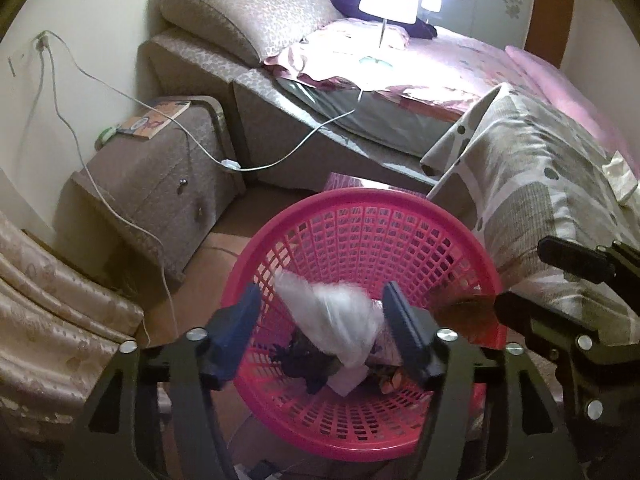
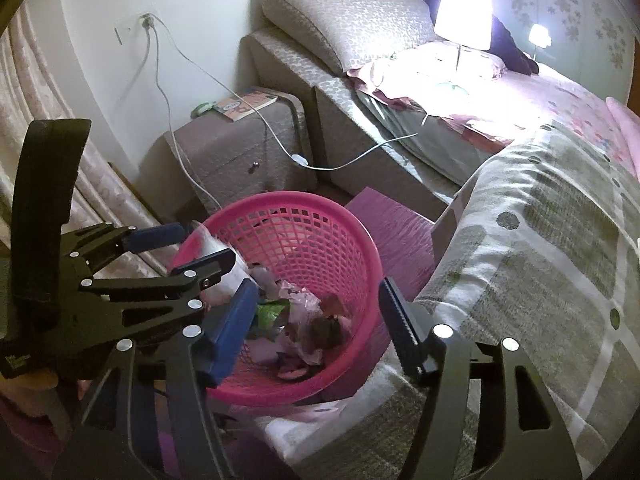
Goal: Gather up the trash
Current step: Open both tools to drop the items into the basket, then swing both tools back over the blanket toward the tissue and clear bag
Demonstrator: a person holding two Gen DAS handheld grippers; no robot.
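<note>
Left gripper (image 1: 318, 326), jaws apart, lets blurred white crumpled plastic (image 1: 336, 316) fall into the pink mesh basket (image 1: 400, 204) below; right gripper (image 2: 316, 326) gapes empty beside. Drop step; next likely fetch more trash.

Basket (image 1: 360, 216) on floor btwn nightstand (image 1: 160, 184) (left) & bed (image 1: 440, 80) (right), trash (image 2: 304, 320) inside.

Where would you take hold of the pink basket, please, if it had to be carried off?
Grip the pink basket by its thick rolled rim, coming from above with one finger inside and one outside. The rim is smooth and solid, while the lattice wall tapers downward and would slip. The near edge is closest to the right claw.
</note>
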